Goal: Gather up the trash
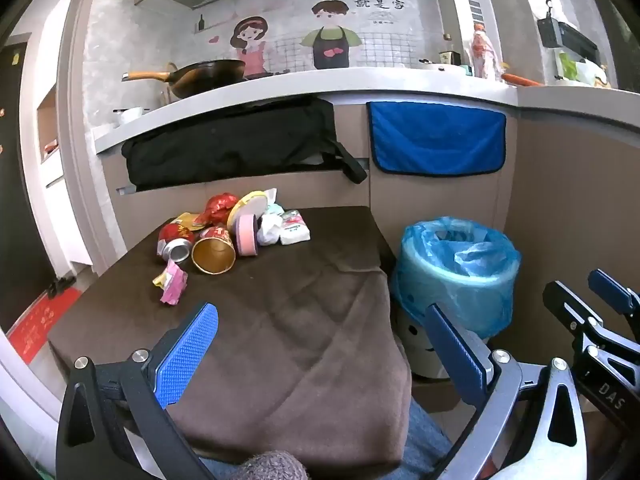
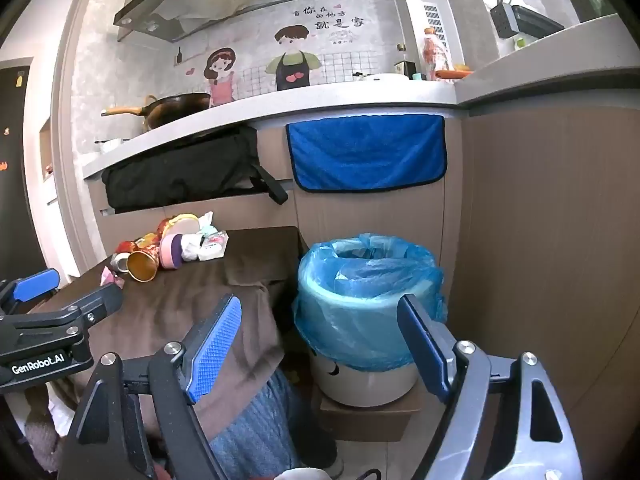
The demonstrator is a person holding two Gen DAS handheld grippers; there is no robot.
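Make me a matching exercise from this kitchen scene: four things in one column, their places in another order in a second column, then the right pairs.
Things:
1. wok
2. blue towel
3. paper cup
4. bin

Places:
A. lying on its side on the brown cloth
B. on the floor beside the low table, lined with a blue bag
C. up on the counter
D. hanging on the cabinet front

Pairs: 1-C, 2-D, 3-A, 4-B
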